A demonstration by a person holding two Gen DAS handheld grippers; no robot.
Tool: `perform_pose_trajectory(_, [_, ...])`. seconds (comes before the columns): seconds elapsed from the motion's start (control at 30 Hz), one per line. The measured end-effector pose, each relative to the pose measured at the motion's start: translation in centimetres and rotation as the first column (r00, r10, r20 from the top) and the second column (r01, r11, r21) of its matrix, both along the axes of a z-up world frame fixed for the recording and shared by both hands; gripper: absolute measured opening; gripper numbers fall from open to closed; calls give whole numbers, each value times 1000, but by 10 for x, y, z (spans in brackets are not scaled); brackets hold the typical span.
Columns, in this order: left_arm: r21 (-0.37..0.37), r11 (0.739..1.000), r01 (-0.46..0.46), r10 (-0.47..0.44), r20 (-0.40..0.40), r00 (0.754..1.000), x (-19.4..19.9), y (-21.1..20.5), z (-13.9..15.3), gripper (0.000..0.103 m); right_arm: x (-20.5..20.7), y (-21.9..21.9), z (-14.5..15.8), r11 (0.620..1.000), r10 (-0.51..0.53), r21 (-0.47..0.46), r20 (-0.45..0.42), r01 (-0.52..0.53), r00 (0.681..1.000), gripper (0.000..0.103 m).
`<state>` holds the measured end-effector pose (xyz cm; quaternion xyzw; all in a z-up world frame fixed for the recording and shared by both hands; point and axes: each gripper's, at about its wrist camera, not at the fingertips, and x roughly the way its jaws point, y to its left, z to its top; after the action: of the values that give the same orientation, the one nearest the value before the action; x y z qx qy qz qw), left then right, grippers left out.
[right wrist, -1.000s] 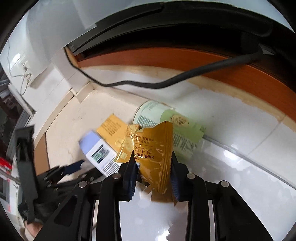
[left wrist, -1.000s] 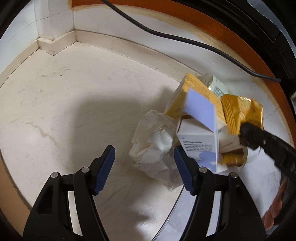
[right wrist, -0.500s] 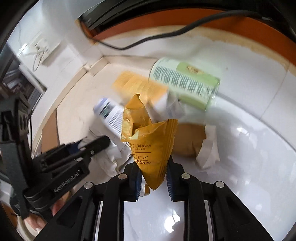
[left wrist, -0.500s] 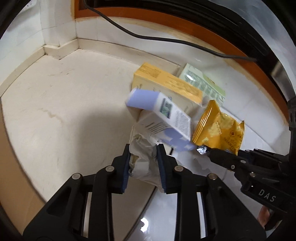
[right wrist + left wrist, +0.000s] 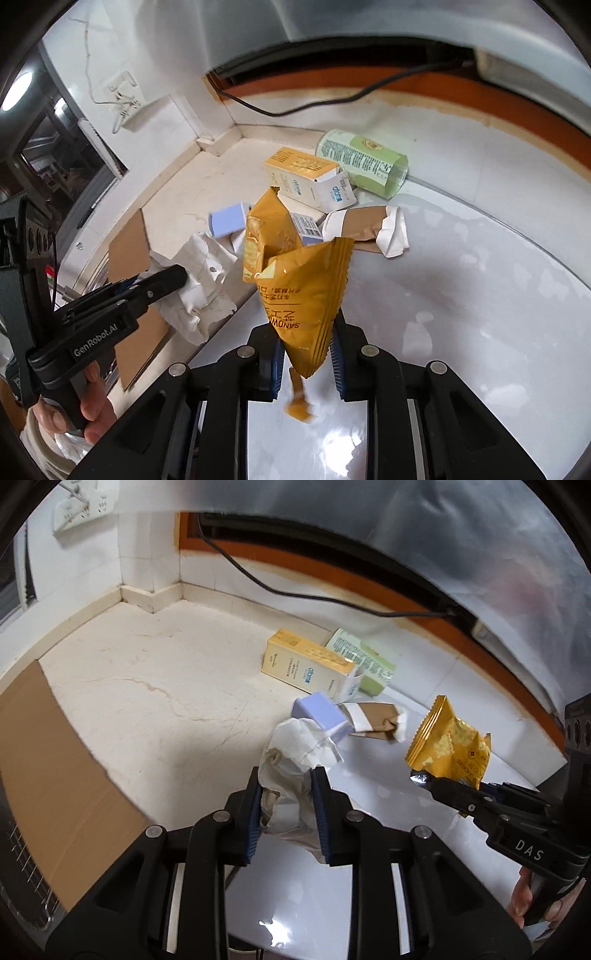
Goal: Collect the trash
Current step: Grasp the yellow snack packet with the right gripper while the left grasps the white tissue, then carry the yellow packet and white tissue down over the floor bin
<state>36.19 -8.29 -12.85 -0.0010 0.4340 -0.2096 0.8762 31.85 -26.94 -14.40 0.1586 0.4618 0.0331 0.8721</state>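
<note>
My left gripper [image 5: 286, 794] is shut on a crumpled white paper wad [image 5: 295, 753] and holds it above the floor; the wad also shows in the right wrist view [image 5: 199, 280]. My right gripper [image 5: 306, 339] is shut on a yellow snack wrapper [image 5: 299, 277], lifted off the floor; it also shows in the left wrist view [image 5: 450, 749]. On the floor lie a yellow carton [image 5: 306, 661], a green-labelled can [image 5: 362, 162], a lilac-topped small box [image 5: 321, 712] and a brown paper scrap [image 5: 376, 720].
A flat cardboard sheet [image 5: 51, 775] lies at the left beside a wire rack. A black cable [image 5: 295, 590] runs along the orange-trimmed wall base. A power strip [image 5: 81, 513] hangs on the wall. The floor corner is at the back left.
Both grippers have lifted and pulled back from the pile with their items. The lilac-topped box has dropped off the paper wad to the floor.
</note>
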Motion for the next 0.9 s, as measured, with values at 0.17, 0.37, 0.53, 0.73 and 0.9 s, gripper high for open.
perform_pose_trajectory(0.17, [-14,1000,5,-5,22,1000,-45,16,21,22,-47,10,27,999,19,36,32,-20,999,21])
perform_pose_trajectory(0.37, [-37,999,19,-17,41,999,-120,46,35,22,-107,38,46,993,80,79,61,-85,995,21])
perform_pose_trajectory(0.53, [-56,998,16,-14,36,999,-179,74,34,23,-161,67,41,984,150,88,62,-155,987,21])
perform_pose_trajectory(0.73, [-21,1000,-12,14,63,998,-241,103,6,23,-223,108,17,975,217,29,63,-219,974,21])
perform_pose_trajectory(0.9, [38,999,-35,33,57,998,-280,114,-46,23,-262,141,-20,964,264,-66,76,-259,962,21])
